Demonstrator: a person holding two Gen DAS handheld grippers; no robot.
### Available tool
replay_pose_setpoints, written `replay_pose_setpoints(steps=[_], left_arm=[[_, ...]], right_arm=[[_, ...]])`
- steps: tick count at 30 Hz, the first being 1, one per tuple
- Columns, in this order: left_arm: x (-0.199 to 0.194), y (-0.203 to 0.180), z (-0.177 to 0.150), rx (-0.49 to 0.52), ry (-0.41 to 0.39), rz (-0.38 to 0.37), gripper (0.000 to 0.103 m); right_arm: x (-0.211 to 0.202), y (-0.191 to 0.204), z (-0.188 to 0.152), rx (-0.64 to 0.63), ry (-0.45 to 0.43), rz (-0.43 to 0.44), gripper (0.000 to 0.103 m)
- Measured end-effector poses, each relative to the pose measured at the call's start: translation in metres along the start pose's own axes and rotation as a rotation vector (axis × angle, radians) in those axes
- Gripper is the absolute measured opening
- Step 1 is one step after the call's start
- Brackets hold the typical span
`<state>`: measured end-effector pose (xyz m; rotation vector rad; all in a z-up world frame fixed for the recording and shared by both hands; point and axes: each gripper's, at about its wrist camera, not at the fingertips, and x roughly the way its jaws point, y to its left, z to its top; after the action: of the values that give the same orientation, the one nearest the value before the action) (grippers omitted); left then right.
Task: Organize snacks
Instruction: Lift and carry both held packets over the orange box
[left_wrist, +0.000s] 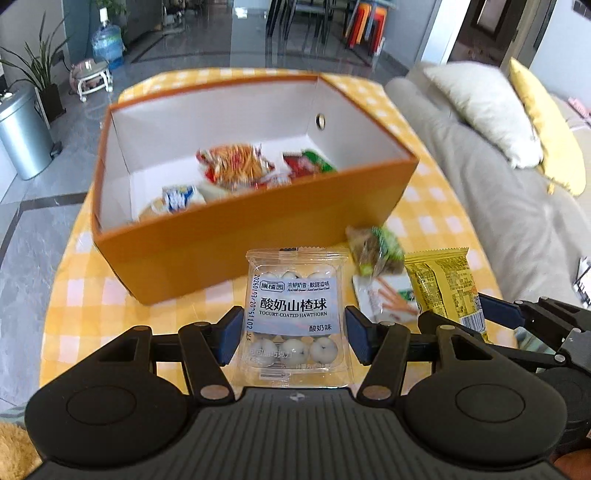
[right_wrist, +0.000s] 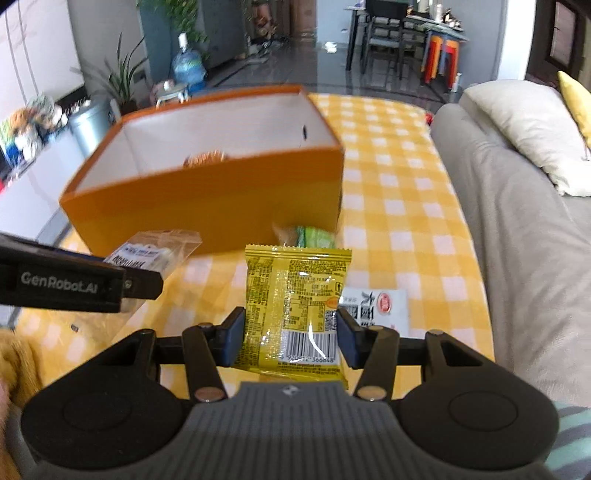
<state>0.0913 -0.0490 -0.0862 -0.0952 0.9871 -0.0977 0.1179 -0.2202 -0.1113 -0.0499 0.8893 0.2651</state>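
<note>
two packets heading for one orange box (left_wrist: 207, 254) on the checkered table (left_wrist: 436, 206)

box is sitting ahead and a bit left of both grippers, top open, loads of bare floor at its left end. left gripper (left_wrist: 291, 334) is pinching the clear hawthorn ball pack (left_wrist: 295, 314) by its sides, nearer the box wall; right gripper (right_wrist: 291, 338) is clamping the yellow packet (right_wrist: 295, 306), long axis pointing boxward. near rim needs clearing first.
</note>
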Motion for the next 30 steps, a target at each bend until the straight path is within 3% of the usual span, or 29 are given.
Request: replay_pose_setpoints(steps=[8,17,24,30], left_arm=[[-0.035,0.014,0.025,0.010,-0.104,0.012,0.067],[-0.049,0.034,0.062,0.043,-0.161,0.053,0.067],[-0.042,0.047,0.092,0.074,-0.150,0.085,0.067],[-0.018,0.057,0.112,0.093,-0.113,0.099,0.067]], right_arm=[[-0.031,0.009,0.029,-0.003,-0.100,0.023,0.050],[-0.044,0.034,0.077,-0.096,-0.194,0.071,0.050],[-0.027,0.052,0.110,-0.175,-0.215,0.113,0.050],[0.004,0.053,0.142,-0.182,-0.162,0.177,0.050]])
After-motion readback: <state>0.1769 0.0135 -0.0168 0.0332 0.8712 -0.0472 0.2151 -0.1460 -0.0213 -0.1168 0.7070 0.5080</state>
